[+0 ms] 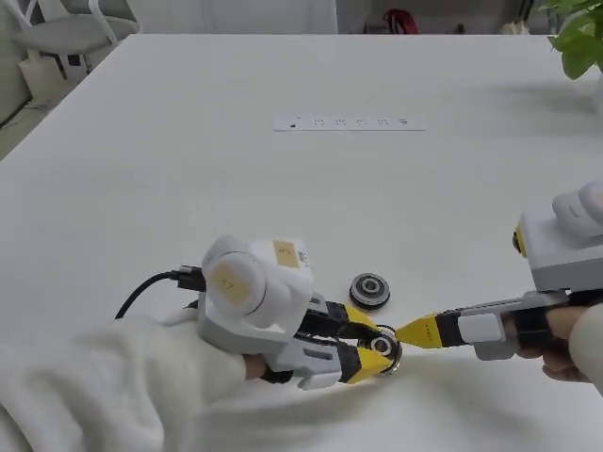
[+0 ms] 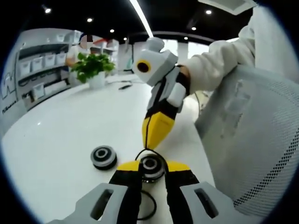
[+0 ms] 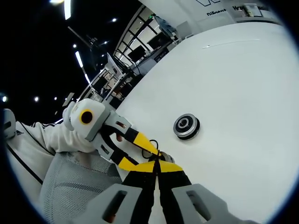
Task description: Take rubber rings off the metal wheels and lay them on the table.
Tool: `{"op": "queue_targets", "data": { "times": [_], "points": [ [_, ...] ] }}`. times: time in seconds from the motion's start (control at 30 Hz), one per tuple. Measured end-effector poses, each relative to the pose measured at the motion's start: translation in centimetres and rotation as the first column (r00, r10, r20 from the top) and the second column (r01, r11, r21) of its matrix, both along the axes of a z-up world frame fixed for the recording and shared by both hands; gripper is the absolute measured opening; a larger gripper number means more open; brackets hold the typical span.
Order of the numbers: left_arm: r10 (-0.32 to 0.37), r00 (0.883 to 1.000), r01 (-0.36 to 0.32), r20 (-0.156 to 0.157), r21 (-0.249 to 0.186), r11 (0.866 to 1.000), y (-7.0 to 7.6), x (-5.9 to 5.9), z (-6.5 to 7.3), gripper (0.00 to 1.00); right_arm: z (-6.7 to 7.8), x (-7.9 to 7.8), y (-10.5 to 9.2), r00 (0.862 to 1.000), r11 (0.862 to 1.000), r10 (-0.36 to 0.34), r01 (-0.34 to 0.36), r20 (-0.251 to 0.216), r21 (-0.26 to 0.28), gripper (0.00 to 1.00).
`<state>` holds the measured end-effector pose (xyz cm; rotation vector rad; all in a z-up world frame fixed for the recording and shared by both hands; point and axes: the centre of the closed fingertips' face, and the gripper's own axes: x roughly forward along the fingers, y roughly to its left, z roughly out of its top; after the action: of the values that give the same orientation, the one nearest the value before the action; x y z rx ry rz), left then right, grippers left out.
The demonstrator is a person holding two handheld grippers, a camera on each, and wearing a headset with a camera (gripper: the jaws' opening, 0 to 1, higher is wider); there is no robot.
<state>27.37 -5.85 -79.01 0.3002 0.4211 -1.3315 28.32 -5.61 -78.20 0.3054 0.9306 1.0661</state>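
My left gripper [image 1: 382, 345] [image 2: 152, 166] is shut on a small metal wheel [image 1: 384, 346] [image 2: 152, 167] just above the white table. From the right, my right gripper [image 1: 403, 331] [image 3: 159, 164] meets it, its yellow jaws shut on the thin black rubber ring [image 2: 145, 152] [image 3: 156, 154], which is stretched up off the wheel's rim. A second wheel [image 1: 369, 290] [image 2: 103, 157] [image 3: 187, 126], with its black ring on, lies flat on the table just beyond. A loose black ring [image 2: 148, 205] lies under my left gripper.
A white power strip [image 1: 347, 122] lies mid-table, farther back. A potted plant [image 1: 577, 38] [image 2: 91, 67] stands at the far right corner. A black cable [image 1: 141, 287] trails from my left gripper. A chair [image 1: 66, 33] stands beyond the table's left edge.
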Motion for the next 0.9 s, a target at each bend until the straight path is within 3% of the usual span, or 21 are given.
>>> {"op": "queue_targets", "data": {
  "times": [0.2,0.37,0.73,0.9],
  "points": [
    [-0.01,1.0,0.01,-0.004,0.022,1.0,0.4,-0.3,0.4,0.22,0.3,-0.1,0.1,1.0,1.0,0.008,-0.008,0.01,0.005,0.0],
    [-0.024,1.0,0.023,0.019,0.022,0.999,0.5,-0.4,1.6,0.22,0.7,-0.1,0.2,1.0,1.0,0.01,-0.01,0.017,0.015,0.0],
    [-0.01,0.998,0.009,0.063,0.014,1.0,1.4,0.1,4.7,0.43,2.0,0.4,0.2,0.999,0.998,-0.014,0.011,0.045,0.056,0.0],
    [0.012,0.997,-0.01,0.07,-0.024,1.0,1.7,0.4,6.6,0.51,2.5,0.7,0.2,0.998,0.997,-0.026,0.022,0.056,0.069,0.0]
  ]
}}
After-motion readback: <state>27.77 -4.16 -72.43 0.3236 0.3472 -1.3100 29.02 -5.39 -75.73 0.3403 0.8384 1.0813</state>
